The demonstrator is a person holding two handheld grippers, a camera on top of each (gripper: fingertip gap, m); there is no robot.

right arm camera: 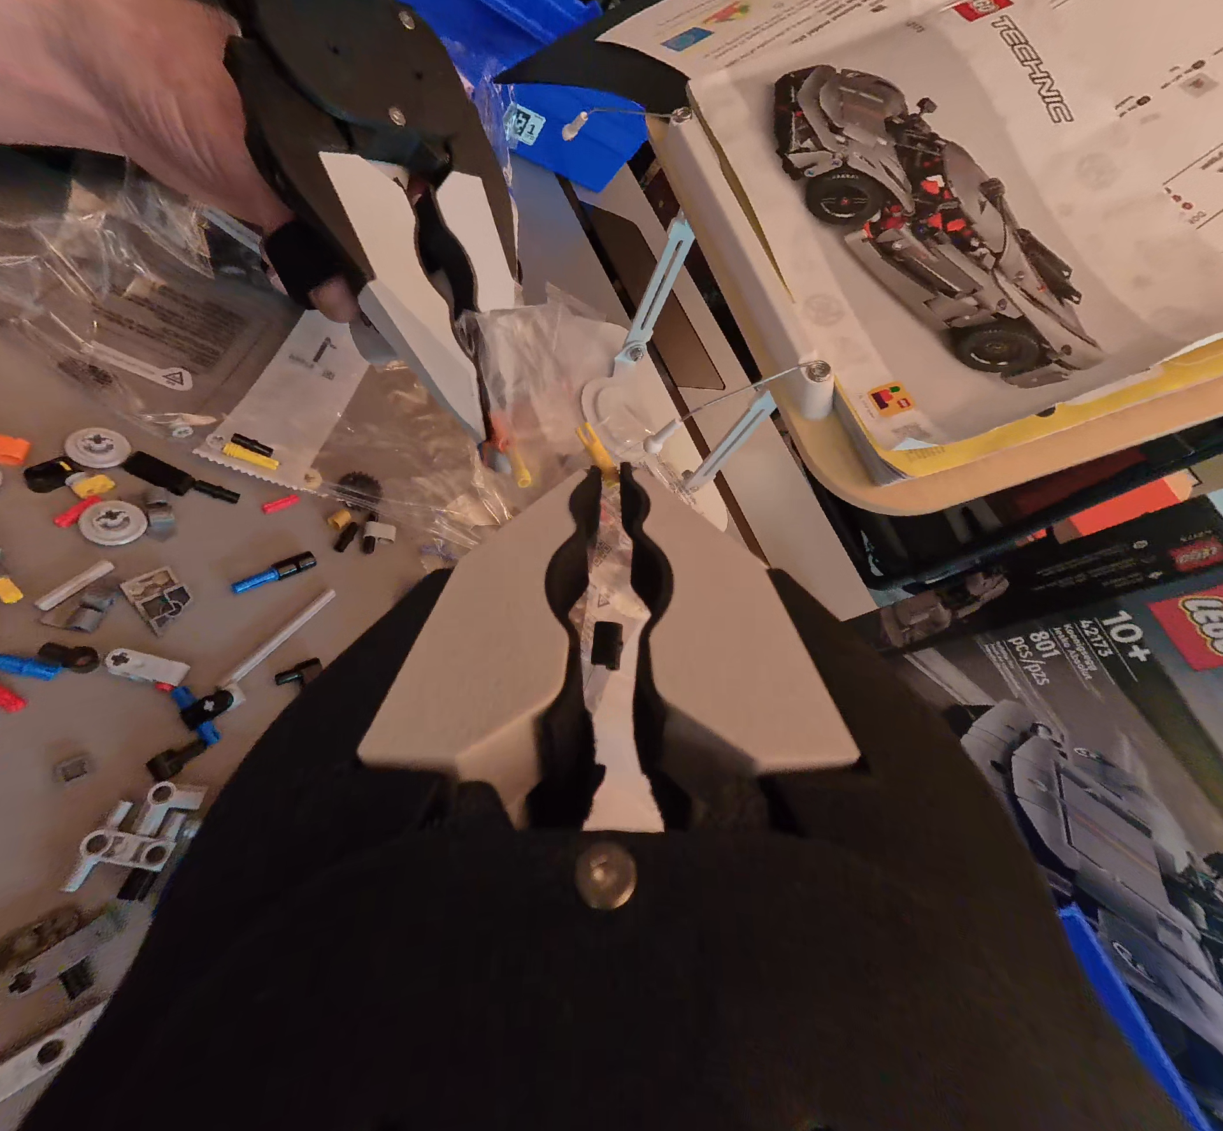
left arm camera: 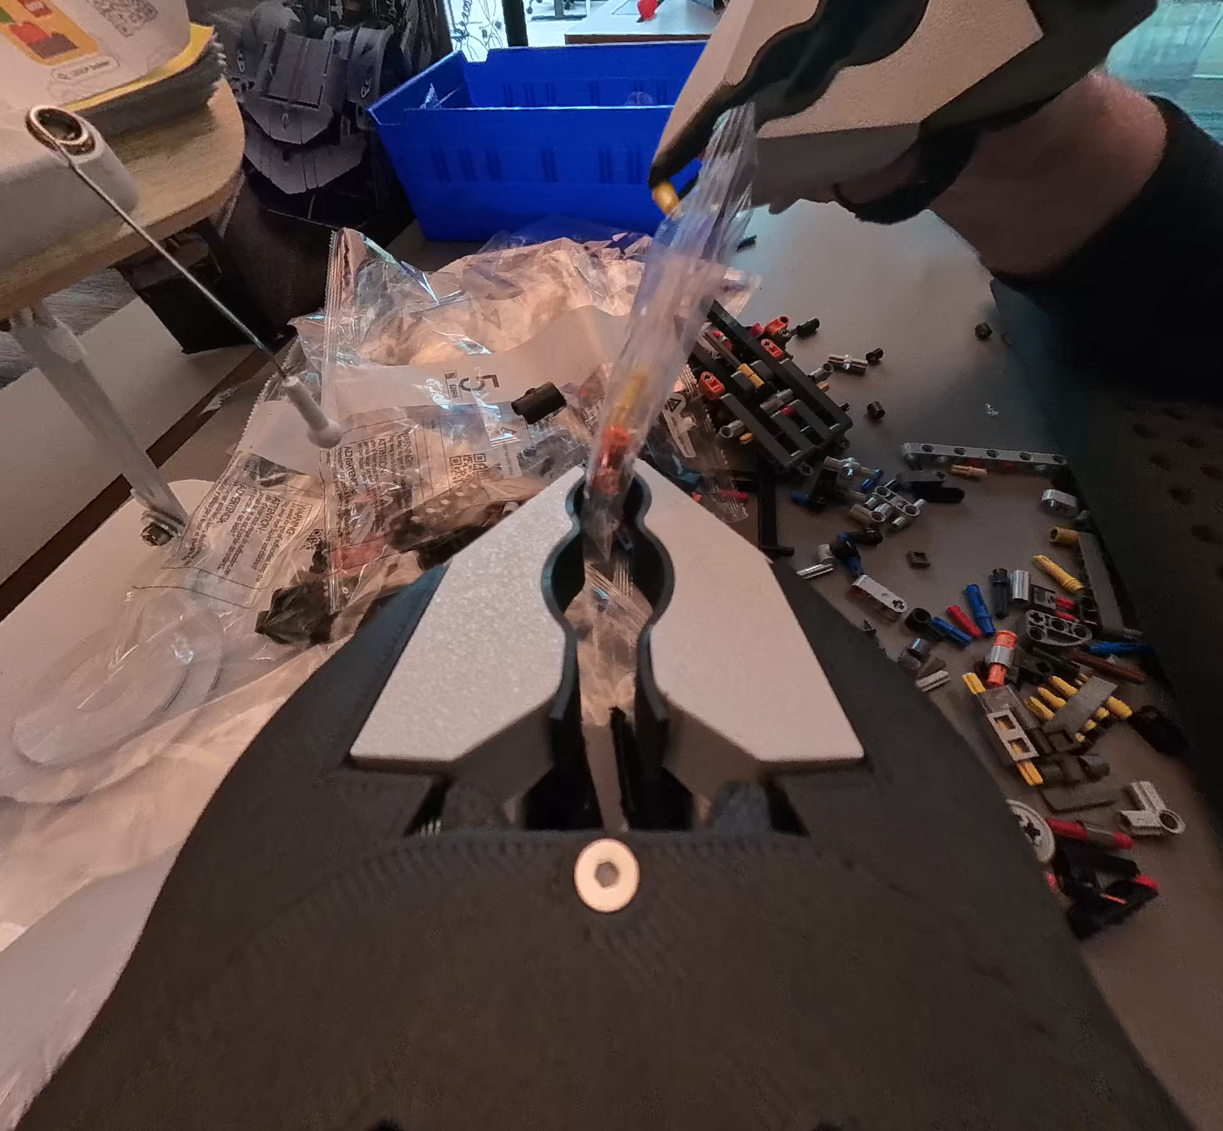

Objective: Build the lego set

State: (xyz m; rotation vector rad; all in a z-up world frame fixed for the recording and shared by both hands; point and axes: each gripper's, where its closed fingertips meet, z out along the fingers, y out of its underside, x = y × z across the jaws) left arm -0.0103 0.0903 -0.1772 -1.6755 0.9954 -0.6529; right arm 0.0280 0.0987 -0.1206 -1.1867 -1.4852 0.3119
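A small clear plastic bag (left arm camera: 681,305) with red, orange and yellow pins inside is stretched between both grippers above the table. My left gripper (left arm camera: 607,497) is shut on its lower end. My right gripper (left arm camera: 668,189) comes in from the upper right and is shut on its upper end. In the right wrist view my right gripper (right arm camera: 609,478) pinches the bag (right arm camera: 536,364) by a yellow piece, and the left gripper (right arm camera: 491,434) holds the other end. A partly built dark grey frame (left arm camera: 774,397) lies on the table behind the bag.
Several numbered clear bags (left arm camera: 423,397) are piled at the left. Loose small parts (left arm camera: 993,636) (right arm camera: 132,536) cover the table. A blue bin (left arm camera: 543,139) stands behind. The instruction booklet (right arm camera: 926,172) rests on a stand, and the set's box (right arm camera: 1072,735) lies below it. Across from one pair of fingers to the other is roughly 8 cm.
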